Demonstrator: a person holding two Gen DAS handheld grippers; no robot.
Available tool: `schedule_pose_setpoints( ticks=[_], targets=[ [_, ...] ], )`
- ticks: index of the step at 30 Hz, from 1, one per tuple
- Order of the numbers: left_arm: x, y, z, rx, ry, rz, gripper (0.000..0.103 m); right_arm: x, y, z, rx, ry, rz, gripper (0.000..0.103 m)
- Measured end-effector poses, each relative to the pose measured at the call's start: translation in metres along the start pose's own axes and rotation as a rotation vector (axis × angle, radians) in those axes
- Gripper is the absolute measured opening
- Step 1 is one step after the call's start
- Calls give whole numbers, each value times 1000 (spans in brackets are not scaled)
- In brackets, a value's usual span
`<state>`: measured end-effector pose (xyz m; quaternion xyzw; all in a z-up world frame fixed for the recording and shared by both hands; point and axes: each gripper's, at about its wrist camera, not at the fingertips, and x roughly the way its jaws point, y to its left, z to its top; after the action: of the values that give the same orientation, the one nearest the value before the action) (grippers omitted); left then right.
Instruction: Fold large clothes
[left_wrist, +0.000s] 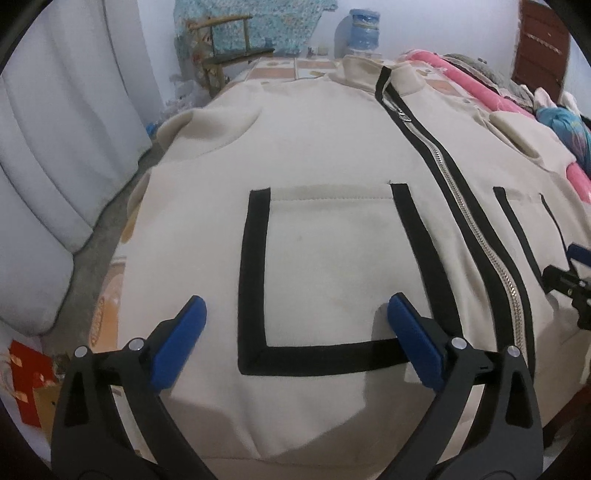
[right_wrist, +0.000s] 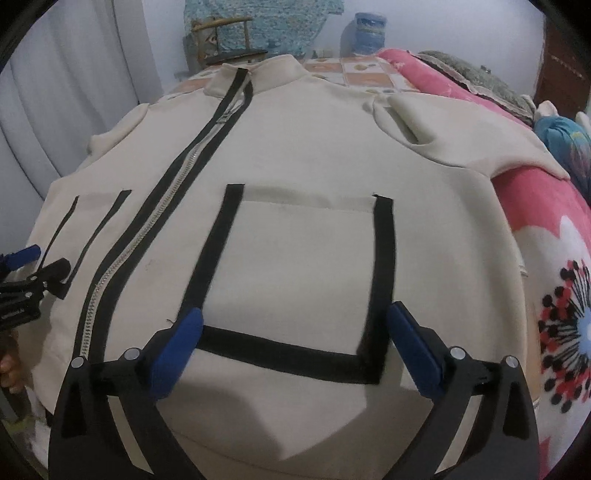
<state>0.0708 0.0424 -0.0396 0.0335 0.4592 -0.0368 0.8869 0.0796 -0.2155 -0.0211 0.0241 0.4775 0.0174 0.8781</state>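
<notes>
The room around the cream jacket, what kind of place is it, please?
Probably a bedroom at home. The cream jacket lies spread on a bed with a pink flowered blanket, white curtains hang to the left, and a wooden chair stands by the wall.

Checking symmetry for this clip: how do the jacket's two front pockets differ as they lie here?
The left pocket sits under the left gripper; the right pocket sits under the right gripper. The zipper runs between them. By the left pocket the jacket edge meets bare floor; by the right pocket it meets a pink blanket. Both are cream with black trim.
</notes>
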Motion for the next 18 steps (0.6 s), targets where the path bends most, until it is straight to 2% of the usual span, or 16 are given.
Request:
schedule_pose_setpoints(
  ticks=[8,13,16,18],
  targets=[
    [1,-2,-1,-7,-4,6,96,2,-1,0,-3,-15,4,96],
    [-1,-1,-2,6,-13,-4,96,-6,0,7,3,26,-5,96],
    [-3,2,1,18,-1,-21,96,-23,6,19,-3,-32,30,96],
    [-9,6,5,19,-34,-23,96,-30,14,30,-15,-60,57,96]
  ],
)
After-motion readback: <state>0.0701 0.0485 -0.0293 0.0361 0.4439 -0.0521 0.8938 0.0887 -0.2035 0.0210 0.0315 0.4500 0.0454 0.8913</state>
